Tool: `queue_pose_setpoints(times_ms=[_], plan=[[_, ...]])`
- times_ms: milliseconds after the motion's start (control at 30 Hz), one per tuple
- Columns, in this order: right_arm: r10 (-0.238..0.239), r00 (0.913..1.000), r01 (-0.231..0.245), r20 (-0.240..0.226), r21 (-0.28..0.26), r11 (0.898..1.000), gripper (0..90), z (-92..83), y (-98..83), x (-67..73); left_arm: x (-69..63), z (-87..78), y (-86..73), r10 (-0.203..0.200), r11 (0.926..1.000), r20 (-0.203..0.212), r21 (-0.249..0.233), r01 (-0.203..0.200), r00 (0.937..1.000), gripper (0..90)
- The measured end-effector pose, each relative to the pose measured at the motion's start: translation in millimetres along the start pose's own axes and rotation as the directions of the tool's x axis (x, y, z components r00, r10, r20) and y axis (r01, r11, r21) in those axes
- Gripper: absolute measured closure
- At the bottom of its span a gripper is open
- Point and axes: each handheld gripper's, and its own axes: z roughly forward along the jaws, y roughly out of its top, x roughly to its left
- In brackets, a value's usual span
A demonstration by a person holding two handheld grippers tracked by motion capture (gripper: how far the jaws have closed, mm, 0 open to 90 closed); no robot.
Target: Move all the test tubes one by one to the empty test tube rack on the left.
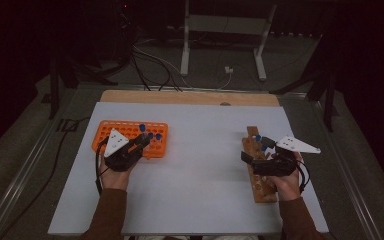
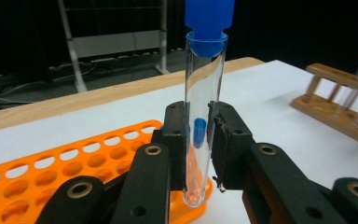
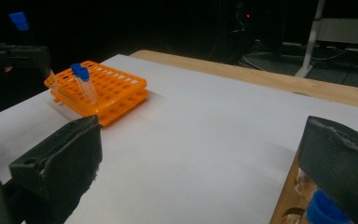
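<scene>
A clear test tube (image 2: 205, 70) with a blue cap stands upright between the jaws of my left gripper (image 2: 199, 112), which is shut on it just above the orange rack (image 2: 51, 168). From above, the left gripper (image 1: 143, 138) sits at the rack's (image 1: 111, 131) near right part, where two other blue-capped tubes (image 1: 155, 136) stand. My right gripper (image 3: 200, 158) is open wide, with nothing between its jaws. It hovers over the wooden rack (image 1: 261, 187), where it (image 1: 256, 149) is beside blue-capped tubes (image 1: 264, 147). One blue cap (image 3: 324, 211) shows under its right jaw.
A white sheet (image 1: 200, 170) covers the wooden table, and bare wood (image 1: 180, 97) shows along the far edge. The two racks stand far apart at left and right. Beyond the table are cables and a metal stand (image 1: 223, 24) on a dark floor.
</scene>
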Motion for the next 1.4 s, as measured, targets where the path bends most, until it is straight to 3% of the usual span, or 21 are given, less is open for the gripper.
queue_pose_setpoints(times_ms=[400,700,1200,1400], plan=[[-0.001,1.0,0.001,0.002,-0.01,1.0,0.0,-3.4,1.3,-1.6,9.8,14.9,-5.8,-0.016,0.9998,-0.069,0.014,0.017,0.9975,77.9],[-0.003,1.0,0.003,0.0,-0.008,1.0,0.0,-2.9,1.2,-1.1,14.5,25.5,-11.7,-0.011,0.9985,-0.103,0.052,0.016,0.9946,77.9],[-0.006,1.0,0.006,-0.006,-0.009,1.0,0.0,-2.9,0.9,-0.9,20.5,36.3,-31.7,-0.043,0.992,-0.107,0.114,0.055,0.9934,77.9],[-0.007,0.9999,0.007,-0.007,-0.008,1.0,0.0,-2.8,0.7,-1.0,19.9,39.8,-37.9,-0.019,0.9853,-0.108,0.167,0.037,0.994,77.8]])
